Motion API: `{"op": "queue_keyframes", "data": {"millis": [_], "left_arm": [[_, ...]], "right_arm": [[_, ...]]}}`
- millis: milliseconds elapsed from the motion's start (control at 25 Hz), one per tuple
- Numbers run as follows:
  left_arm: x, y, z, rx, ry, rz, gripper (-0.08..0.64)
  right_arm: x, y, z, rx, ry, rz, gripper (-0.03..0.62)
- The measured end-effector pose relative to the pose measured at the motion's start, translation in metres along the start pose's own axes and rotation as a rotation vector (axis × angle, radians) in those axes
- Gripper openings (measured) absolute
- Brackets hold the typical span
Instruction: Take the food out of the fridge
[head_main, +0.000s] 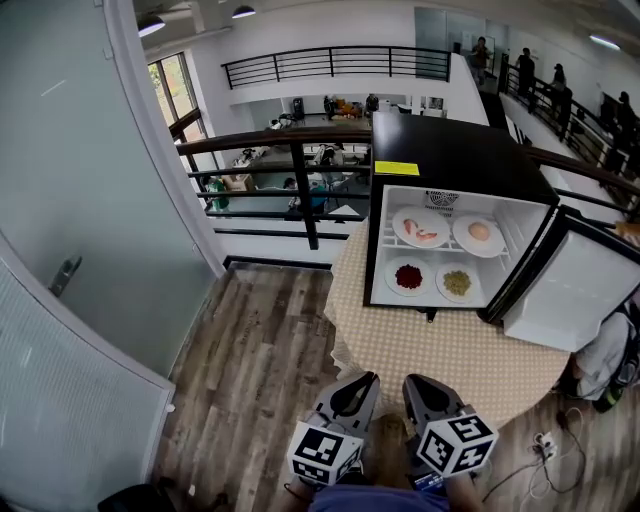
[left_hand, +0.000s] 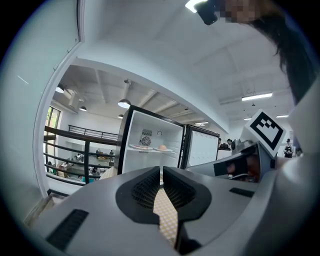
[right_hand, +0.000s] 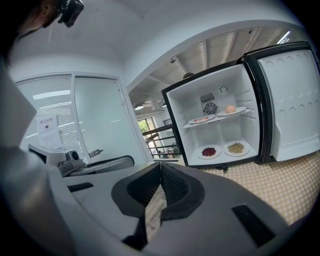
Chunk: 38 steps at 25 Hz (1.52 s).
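A small black fridge (head_main: 450, 160) stands on a round table with its door (head_main: 570, 290) swung open to the right. On the upper shelf lie a plate with pink food (head_main: 420, 228) and a plate with a round bun-like item (head_main: 479, 234). On the fridge floor sit a plate of dark red food (head_main: 409, 277) and a plate of yellowish food (head_main: 457, 283). My left gripper (head_main: 360, 388) and right gripper (head_main: 412, 388) are side by side at the near table edge, both shut and holding nothing. The right gripper view shows the plates (right_hand: 209, 151) well ahead.
The table wears a beige checked cloth (head_main: 440, 350). A dark railing (head_main: 290, 145) runs behind the fridge, with a lower floor beyond. A glass wall and door (head_main: 70, 200) stand at the left. A bag (head_main: 610, 360) and cables (head_main: 545, 440) lie on the wooden floor at the right.
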<state>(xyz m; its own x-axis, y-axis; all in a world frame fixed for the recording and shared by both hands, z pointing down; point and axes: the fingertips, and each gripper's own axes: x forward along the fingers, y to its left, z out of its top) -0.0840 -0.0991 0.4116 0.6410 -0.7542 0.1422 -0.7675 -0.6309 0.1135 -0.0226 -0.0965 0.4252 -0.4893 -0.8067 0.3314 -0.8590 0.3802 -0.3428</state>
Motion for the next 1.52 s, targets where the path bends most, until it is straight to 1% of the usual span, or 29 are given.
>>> {"op": "queue_keyframes", "data": {"millis": [360,840,1000,1120,1200,1360,1520], "left_arm": [[0.016,0.025,-0.013,-0.026,0.026,-0.046,0.019],[0.030,0.014,-0.026,-0.067,0.063,-0.115,0.018],[0.036,0.013,-0.026,-0.065,0.064,-0.111,0.018],[0.046,0.016,-0.028,-0.066,0.066,-0.101,0.018],[0.056,0.019,-0.030,-0.053,0.076,-0.096,0.018],[0.079,0.024,-0.030,-0.023,0.101,-0.095,0.020],[0.110,0.034,-0.031,-0.049,0.110,-0.078,0.020]], "right_arm": [[0.021,-0.011,-0.010,0.020,0.022,-0.073,0.017],[0.012,-0.036,-0.018,0.072,0.033,-0.157,0.017],[0.014,-0.044,-0.018,0.090,0.038,-0.166,0.017],[0.023,-0.059,-0.019,0.097,0.048,-0.172,0.017],[0.032,-0.072,-0.018,0.098,0.056,-0.174,0.017],[0.048,-0.099,-0.005,0.105,0.059,-0.171,0.017],[0.066,-0.125,0.011,0.103,0.068,-0.158,0.017]]}}
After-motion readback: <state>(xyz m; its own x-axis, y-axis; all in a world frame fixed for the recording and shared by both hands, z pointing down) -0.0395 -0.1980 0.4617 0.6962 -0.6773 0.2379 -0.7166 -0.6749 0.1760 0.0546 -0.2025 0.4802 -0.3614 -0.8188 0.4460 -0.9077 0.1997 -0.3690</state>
